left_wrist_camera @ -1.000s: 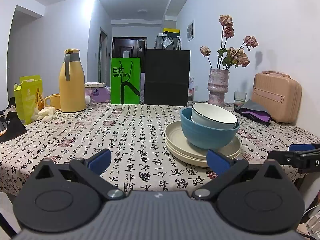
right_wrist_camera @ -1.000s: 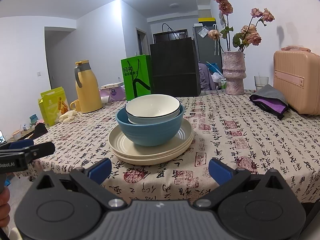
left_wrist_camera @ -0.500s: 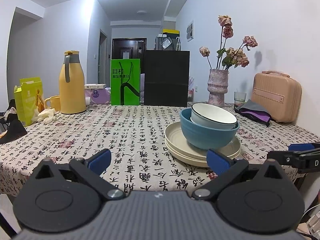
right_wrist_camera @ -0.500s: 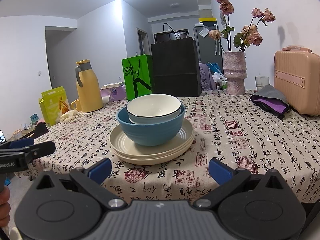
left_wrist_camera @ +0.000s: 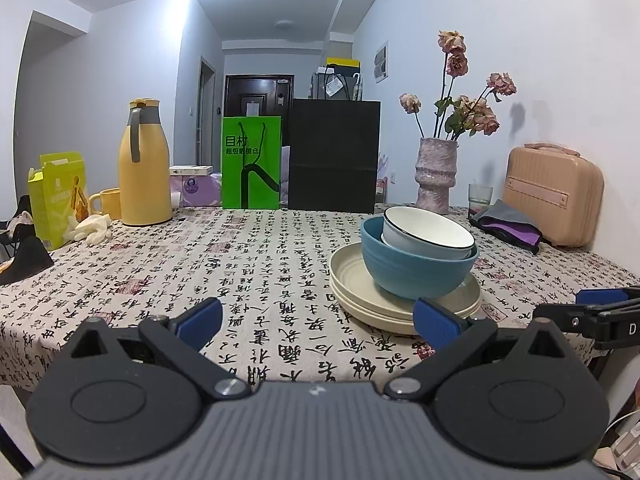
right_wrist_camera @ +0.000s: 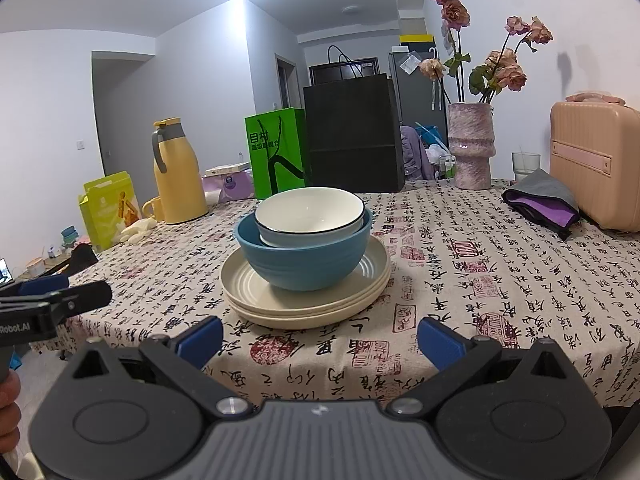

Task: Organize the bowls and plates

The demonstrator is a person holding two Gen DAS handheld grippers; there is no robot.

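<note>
The left gripper (left_wrist_camera: 316, 322) fills the bottom of its own frame, level and pointing across the table, its two blue pads (left_wrist_camera: 199, 319) far apart with nothing between them. The right gripper (right_wrist_camera: 320, 338) sits the same way at the bottom of its frame, wide apart and holding nothing. Each one's tip pokes into the edge of the other's frame. A bit of a hand (right_wrist_camera: 9, 412) shows at the lower left edge of the right view, mostly cut off.

Just past the pads, on the tablecloth (right_wrist_camera: 460, 264) with black writing, is a stack of cream plates (right_wrist_camera: 256, 292). A blue bowl (right_wrist_camera: 304, 260) stands on the plates, and a white bowl (right_wrist_camera: 310, 212) with a dark rim sits inside it, tipped a little. I cannot count the plates for sure.

Farther back are a yellow jug (left_wrist_camera: 144, 164), a green bag (left_wrist_camera: 251, 162), a black bag (left_wrist_camera: 334, 156), a vase (left_wrist_camera: 435, 176) of dry flowers and a tan case (left_wrist_camera: 554, 196).
</note>
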